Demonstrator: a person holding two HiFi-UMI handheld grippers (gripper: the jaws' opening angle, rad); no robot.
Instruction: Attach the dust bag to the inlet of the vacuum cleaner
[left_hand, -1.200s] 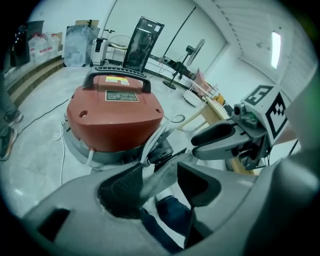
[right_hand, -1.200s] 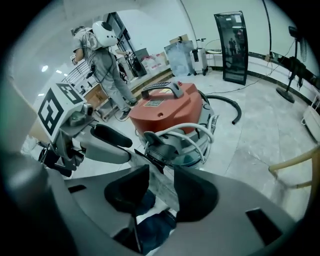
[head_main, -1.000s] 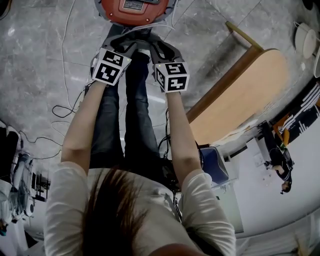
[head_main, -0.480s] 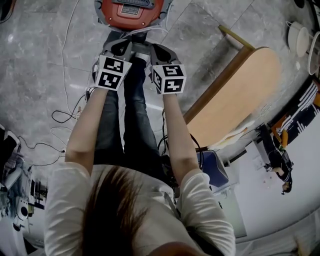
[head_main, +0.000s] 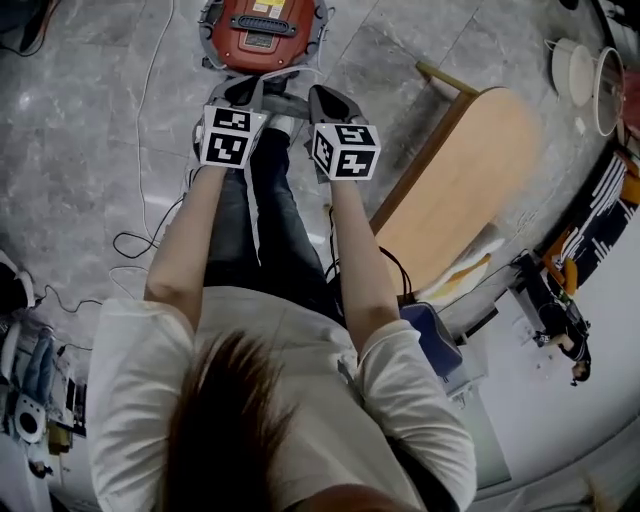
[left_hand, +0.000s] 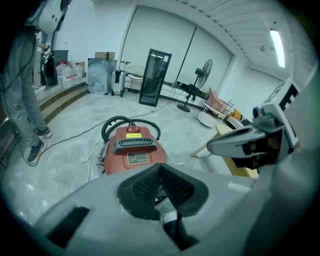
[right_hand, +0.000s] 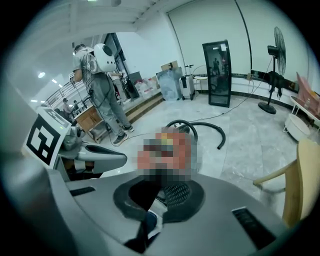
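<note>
Closure is the fresh news: both sets of jaws have just been closing, and now the left gripper (left_hand: 161, 187) and the right gripper (right_hand: 162, 192) are each clenched pad against pad with nothing between them. In the head view both have also lifted away from the vacuum cleaner (head_main: 262, 30). Its red body now shows almost whole on the marble floor (head_main: 80, 120) ahead of the person's feet, where a second ago only its near edge was in frame. Empty, clamped and drawn back, the grippers look done with whatever they were at, so this reads as either the end of the fitting or a pause before it. Which one I cannot say, because no dust bag shows in any view. The vacuum cleaner sits upright just ahead of the grippers. Its top cover seems to be down, with a black grille handle (left_hand: 134, 144) across it, a label (left_hand: 136, 158) below and the black hose (left_hand: 112, 122) curled behind. The inlet is not visible.
</note>
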